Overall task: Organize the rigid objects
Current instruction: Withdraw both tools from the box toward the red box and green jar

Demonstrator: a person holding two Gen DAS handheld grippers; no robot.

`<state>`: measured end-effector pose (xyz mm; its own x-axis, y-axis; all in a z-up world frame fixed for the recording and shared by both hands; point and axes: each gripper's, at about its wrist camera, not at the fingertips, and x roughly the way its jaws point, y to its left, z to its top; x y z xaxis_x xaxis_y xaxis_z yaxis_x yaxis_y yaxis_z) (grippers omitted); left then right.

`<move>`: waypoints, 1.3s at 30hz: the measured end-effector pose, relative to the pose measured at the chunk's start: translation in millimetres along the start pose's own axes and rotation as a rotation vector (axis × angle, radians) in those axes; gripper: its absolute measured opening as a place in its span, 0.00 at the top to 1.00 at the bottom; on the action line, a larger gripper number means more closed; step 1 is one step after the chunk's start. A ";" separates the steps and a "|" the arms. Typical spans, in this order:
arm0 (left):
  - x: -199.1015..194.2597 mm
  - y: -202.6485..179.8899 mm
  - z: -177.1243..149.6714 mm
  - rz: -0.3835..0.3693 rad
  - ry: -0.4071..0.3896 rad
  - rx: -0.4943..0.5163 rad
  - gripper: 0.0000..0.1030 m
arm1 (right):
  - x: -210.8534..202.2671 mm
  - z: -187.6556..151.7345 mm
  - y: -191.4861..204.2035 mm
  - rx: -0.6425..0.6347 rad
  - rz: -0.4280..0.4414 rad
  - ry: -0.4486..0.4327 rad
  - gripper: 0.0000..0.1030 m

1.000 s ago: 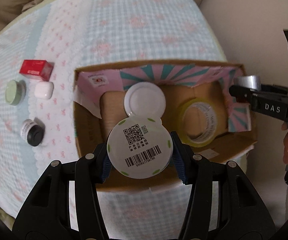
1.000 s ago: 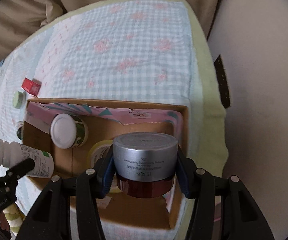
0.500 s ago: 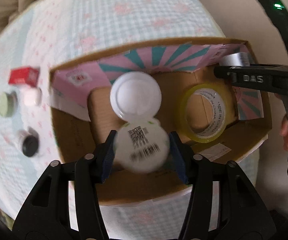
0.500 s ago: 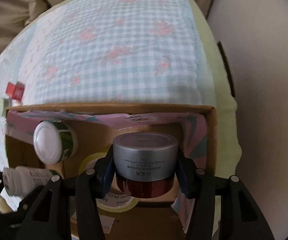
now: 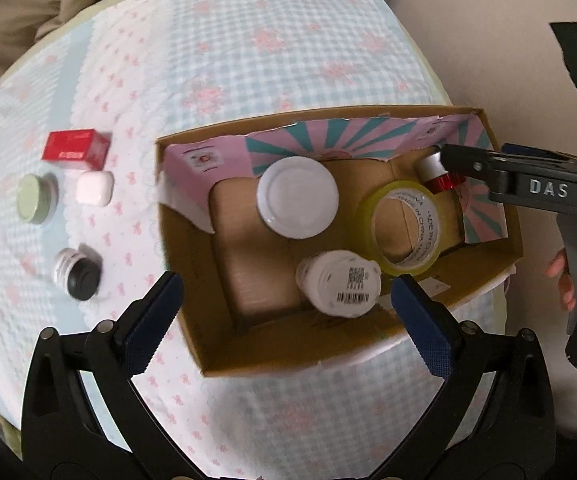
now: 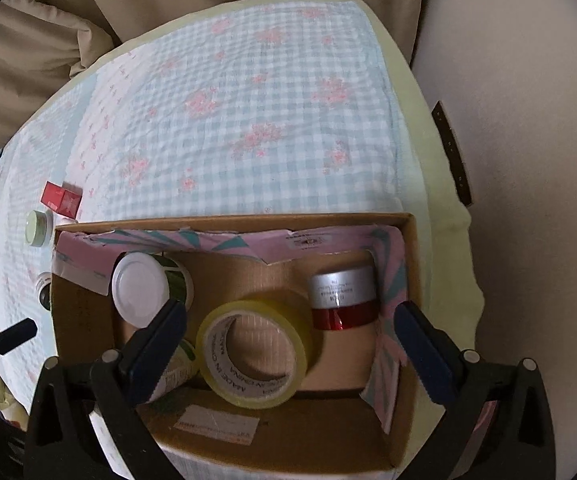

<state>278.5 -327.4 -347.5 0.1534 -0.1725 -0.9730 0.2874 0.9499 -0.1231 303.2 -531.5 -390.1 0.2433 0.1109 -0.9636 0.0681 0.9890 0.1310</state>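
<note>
Now both tools stand wide apart above the cardboard box [image 5: 484,280], and nothing is between their pads. The jaws of the left tool [image 5: 284,300] have just been opening; the white bottle [image 5: 338,282] with the barcode on its bottom lies inside the box, below and between the blue pads, touched by neither. The jaws of the right tool [image 6: 290,332] have just been opening too; the silver-lidded red jar [image 6: 342,298] stands upright in the far right corner of the box, beside the pink and teal lining, free of the pads.

Also in the box are a jar with a white lid [image 5: 297,197] at the far side and a roll of yellowish tape [image 5: 402,232] lying flat between the bottle and the red jar. The tape is just beside the bottle.

The box rests on a bed with a blue checked cover [image 5: 248,60]. On the cover, left of the box, are a red carton [image 5: 75,150], a small white case [image 5: 94,188], a pale green round tin [image 5: 32,198] and a little jar with a black cap [image 5: 78,278]. They are well apart from the tools.
</note>
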 end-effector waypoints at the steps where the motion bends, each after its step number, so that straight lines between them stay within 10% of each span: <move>1: -4.5 1.5 -2.6 0.000 -0.007 -0.002 0.00 | -4.1 -0.7 0.5 -0.003 -0.004 -0.006 0.00; 18: -132.5 45.3 -53.2 -0.004 -0.199 -0.047 0.00 | -118.5 -31.9 51.8 -0.079 -0.109 -0.125 0.00; 39: -184.0 289.3 -97.5 0.083 -0.244 -0.092 0.00 | -138.2 -41.9 265.1 -0.110 -0.079 -0.198 0.00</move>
<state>241.2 4.5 -223.1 0.3996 -0.1400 -0.9059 0.1788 0.9812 -0.0727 247.0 -280.5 -232.0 0.4271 0.0226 -0.9039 -0.0086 0.9997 0.0210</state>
